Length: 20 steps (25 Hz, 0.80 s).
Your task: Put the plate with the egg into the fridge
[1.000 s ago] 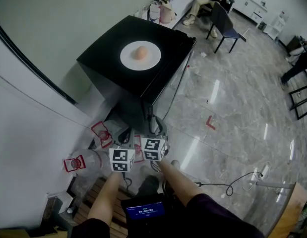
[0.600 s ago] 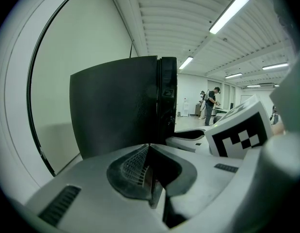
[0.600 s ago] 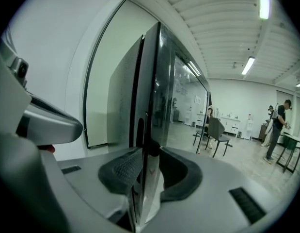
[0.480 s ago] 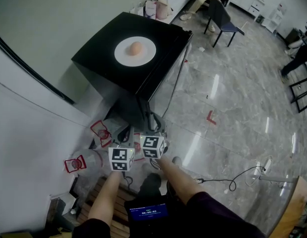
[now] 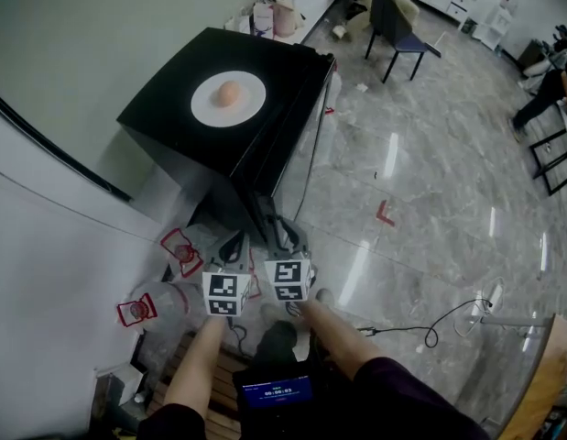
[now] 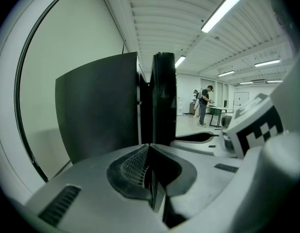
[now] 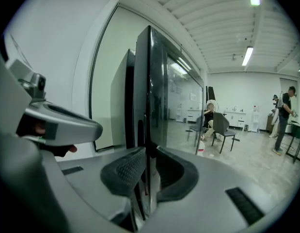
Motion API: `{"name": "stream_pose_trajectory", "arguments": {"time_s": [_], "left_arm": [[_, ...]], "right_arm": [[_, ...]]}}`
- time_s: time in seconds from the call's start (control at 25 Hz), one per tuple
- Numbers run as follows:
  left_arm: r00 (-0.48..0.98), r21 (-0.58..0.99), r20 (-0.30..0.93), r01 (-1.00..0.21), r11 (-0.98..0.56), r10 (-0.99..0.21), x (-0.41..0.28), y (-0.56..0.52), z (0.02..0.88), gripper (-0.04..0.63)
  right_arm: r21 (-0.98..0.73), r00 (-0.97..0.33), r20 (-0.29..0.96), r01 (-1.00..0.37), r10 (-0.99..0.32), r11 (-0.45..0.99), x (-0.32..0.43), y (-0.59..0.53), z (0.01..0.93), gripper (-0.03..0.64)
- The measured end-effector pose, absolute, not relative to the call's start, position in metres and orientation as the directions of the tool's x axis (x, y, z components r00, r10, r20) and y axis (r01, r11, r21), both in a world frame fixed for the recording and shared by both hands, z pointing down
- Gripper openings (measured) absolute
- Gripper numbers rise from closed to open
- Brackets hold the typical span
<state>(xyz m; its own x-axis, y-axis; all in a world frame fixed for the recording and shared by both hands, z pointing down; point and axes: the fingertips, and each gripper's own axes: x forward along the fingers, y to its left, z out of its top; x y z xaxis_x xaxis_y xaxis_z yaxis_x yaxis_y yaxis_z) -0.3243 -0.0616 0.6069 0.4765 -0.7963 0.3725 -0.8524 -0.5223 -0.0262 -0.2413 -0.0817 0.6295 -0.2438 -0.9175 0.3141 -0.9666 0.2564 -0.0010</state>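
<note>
**Head view: plate and egg on top of the fridge, both claws low at the door**

- Plate (image 5: 228, 99) sits flat on the black fridge (image 5: 288, 76) top, near its middle. Egg (image 5: 228, 93) lies loose at the plate's centre.
- Left claw (image 5: 234, 244) and right claw (image 5: 285, 235) hang side by side, low at the fridge front and well below the plate.
- Left gripper view: pads meet, nothing between them.
- Right gripper view: jaws have just been closing and now stand narrow, with a slit left between the pads. The door (image 7: 150, 91) edge lines up with that slit. No firm grip on it shows.
- Door looks closed, so it likely has to be opened before the plate moves.

Handling, as judged:
- Plate looks stiff, smooth and light. The glazed rim is likely slippery under the pads.
- Egg is unrestrained, round and fragile. Any tilt could set it rolling off.
- Best hold looks like the rim, one claw on each opposite side, pads well clear of the egg.
- Carry it level and slowly.
</note>
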Motion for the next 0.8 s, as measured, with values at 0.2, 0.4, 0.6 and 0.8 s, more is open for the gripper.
{"name": "stream_pose_trajectory", "arguments": {"time_s": [0.2, 0.4, 0.6, 0.8], "left_arm": [[0.526, -0.014, 0.371, -0.821, -0.571, -0.765, -0.284, -0.063, 0.608, 0.010], [0.588, -0.025, 0.366, -0.769, -0.639, -0.722, -0.226, -0.056, 0.607, 0.011], [0.611, -0.028, 0.359, -0.749, -0.662, -0.706, -0.185, -0.058, 0.604, 0.011], [0.627, -0.016, 0.370, -0.733, -0.680, -0.685, -0.146, -0.059, 0.606, 0.011]], "right_arm": [[-0.025, -0.299, 0.297, -0.952, -0.907, 0.306, -0.174, -0.052, 0.630, 0.061], [-0.031, -0.389, 0.299, -0.917, -0.871, 0.398, -0.129, -0.037, 0.629, 0.058], [-0.041, -0.460, 0.302, -0.881, -0.835, 0.471, -0.104, -0.033, 0.627, 0.058], [-0.059, -0.525, 0.301, -0.844, -0.796, 0.534, -0.059, -0.028, 0.630, 0.058]]}}
